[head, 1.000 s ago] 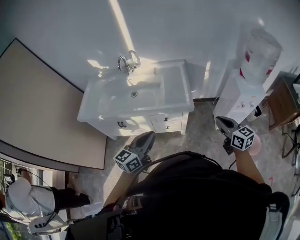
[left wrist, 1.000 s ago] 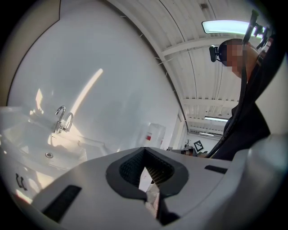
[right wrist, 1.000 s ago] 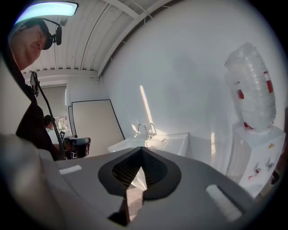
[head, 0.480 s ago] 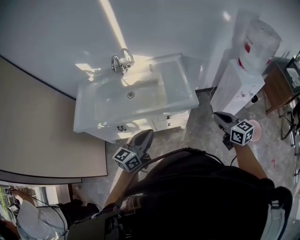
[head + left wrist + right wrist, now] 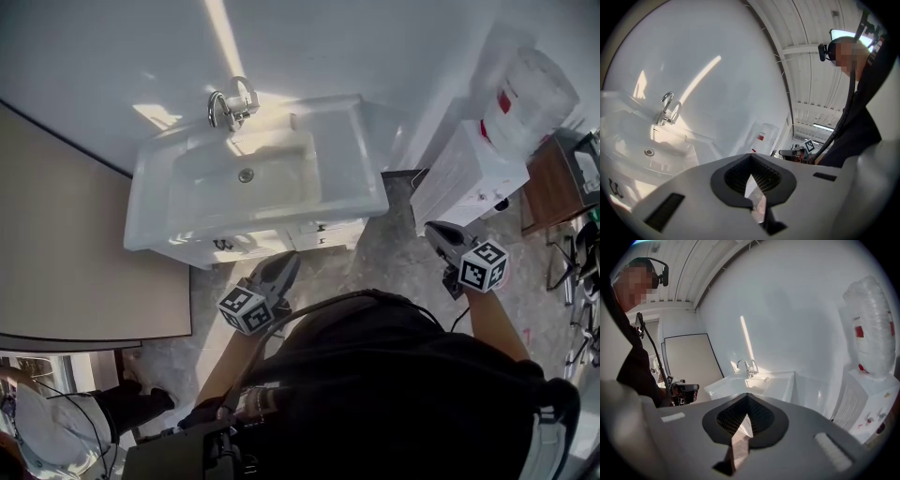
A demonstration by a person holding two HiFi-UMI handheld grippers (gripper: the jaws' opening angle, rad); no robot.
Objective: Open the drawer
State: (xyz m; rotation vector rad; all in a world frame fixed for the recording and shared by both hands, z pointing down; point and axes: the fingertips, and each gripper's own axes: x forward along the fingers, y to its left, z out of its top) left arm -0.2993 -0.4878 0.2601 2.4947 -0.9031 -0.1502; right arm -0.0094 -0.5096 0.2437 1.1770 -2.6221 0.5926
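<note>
- A white vanity cabinet with a moulded white basin top stands at the upper centre of the head view, against a white wall; a curved chrome tap rises at the basin's back edge, in a streak of sunlight
- The small white drawer fronts with dark knobs lie on the cabinet's face under the right part of the basin, near the middle of the frame; they look closed, though they are small here
- The grey left gripper, with its marker cube, sits at the lower centre, just below the cabinet's face and pointing up the frame toward it; it touches nothing; in its own view the jaws are pressed together with nothing between them
- The grey right gripper is right of centre, over the mottled grey floor, well apart from the drawer fronts; its jaws also meet and hold nothing
- A white water dispenser bearing a plastic-wrapped bottle fills the upper right; a brown wooden table shows at the right edge
- A large beige panel covers the left side; another person is in the lower left corner
</note>
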